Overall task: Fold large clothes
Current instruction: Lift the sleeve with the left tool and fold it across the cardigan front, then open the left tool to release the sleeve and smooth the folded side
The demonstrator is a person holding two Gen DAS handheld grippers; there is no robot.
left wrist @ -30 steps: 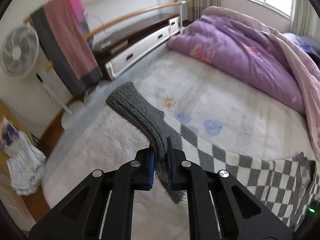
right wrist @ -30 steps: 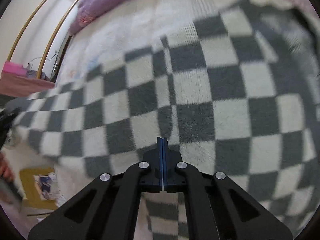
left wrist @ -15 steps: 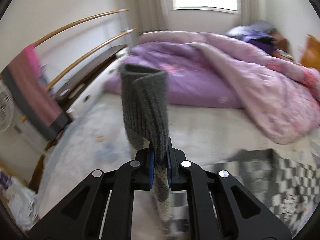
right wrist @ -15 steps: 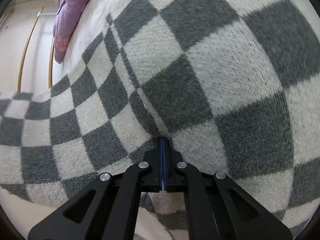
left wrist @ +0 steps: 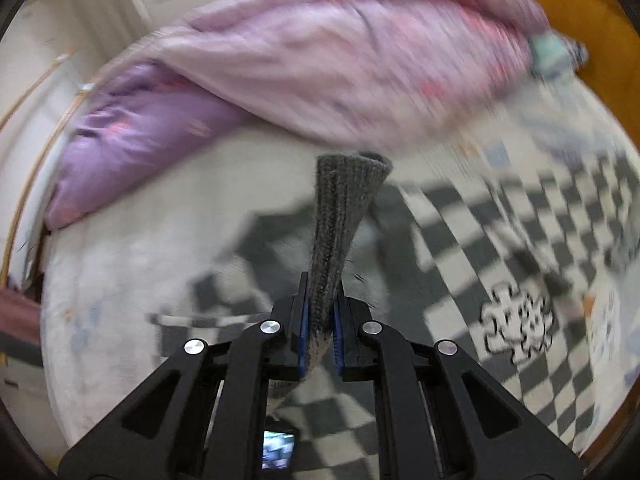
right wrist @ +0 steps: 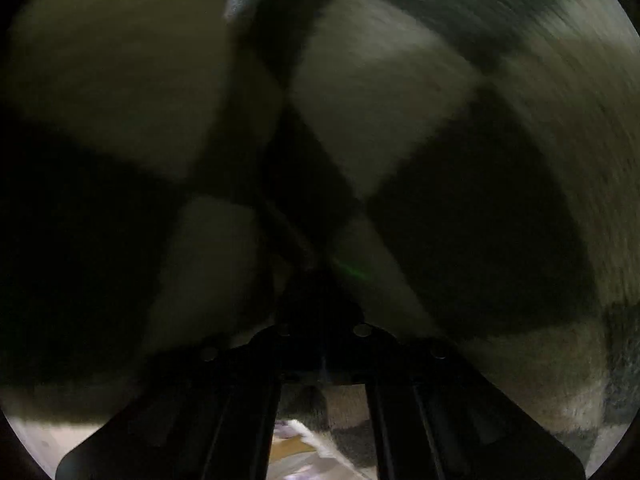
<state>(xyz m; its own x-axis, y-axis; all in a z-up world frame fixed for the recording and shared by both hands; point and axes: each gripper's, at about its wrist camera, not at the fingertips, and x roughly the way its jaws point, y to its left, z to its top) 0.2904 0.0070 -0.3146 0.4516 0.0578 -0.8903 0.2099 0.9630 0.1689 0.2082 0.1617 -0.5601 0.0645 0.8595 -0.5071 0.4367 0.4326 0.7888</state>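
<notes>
While my left gripper (left wrist: pixel 320 336) clamps the grey cuff (left wrist: pixel 340 216) above the checked sweater (left wrist: pixel 520 264) on the bed (left wrist: pixel 132 264), my right gripper (right wrist: pixel 322 354), pinched together, is buried in fabric; I should lay the sleeve flat across.

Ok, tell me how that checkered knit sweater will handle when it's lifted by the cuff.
Probably floppy: the checkered knit sweater trails slack over the bed from the left gripper. Its ribbed cuff looks thick and coarse, so it likely won't slip.

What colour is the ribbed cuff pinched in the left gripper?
Plain dark grey ribbed cuff; clearest in the left wrist view.
</notes>
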